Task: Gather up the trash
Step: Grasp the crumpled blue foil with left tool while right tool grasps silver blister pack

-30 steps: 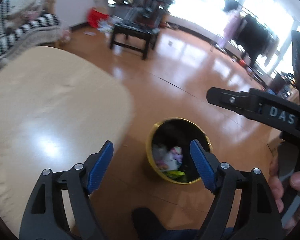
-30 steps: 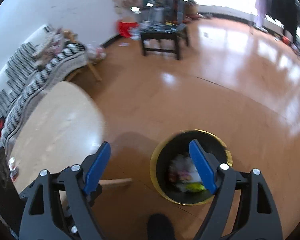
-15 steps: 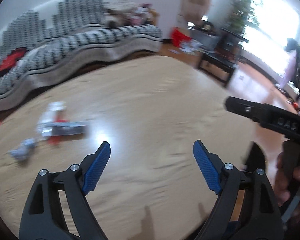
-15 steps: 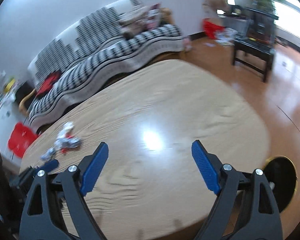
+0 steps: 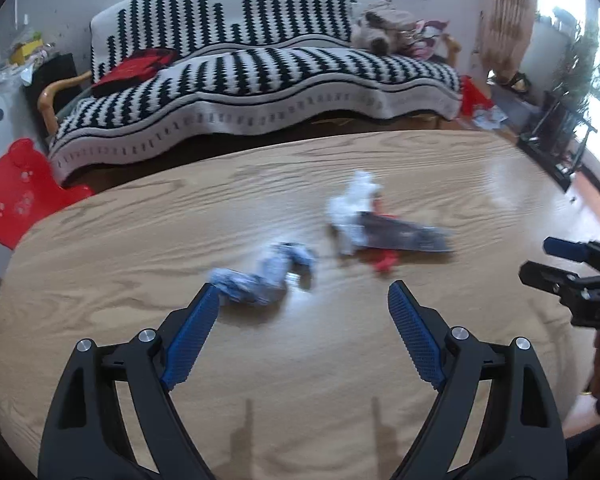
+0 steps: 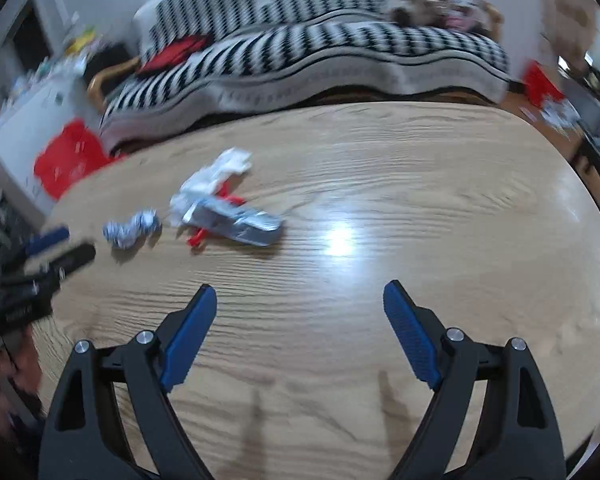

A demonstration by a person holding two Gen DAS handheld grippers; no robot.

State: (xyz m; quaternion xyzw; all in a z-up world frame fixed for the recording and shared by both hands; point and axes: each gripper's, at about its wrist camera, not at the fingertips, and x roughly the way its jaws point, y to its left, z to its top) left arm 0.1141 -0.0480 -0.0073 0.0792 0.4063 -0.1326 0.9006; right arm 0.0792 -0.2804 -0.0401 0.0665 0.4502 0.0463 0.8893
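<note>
Both tools swung from bin to table (image 5: 100, 248) trash (image 5: 268, 272).

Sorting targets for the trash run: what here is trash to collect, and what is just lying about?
Trash on the table:
crumpled blue-white wrapper
white tissue
silver foil packet
red scrap

Lying about:
striped sofa
red cushion
red chair

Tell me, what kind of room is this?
Most likely a home living room: a striped sofa stands behind a big wooden table, with a potted plant by the bright window.

Wrappers (image 5: 380, 228) on table (image 5: 140, 240), before sofa (image 5: 260, 72)
</note>
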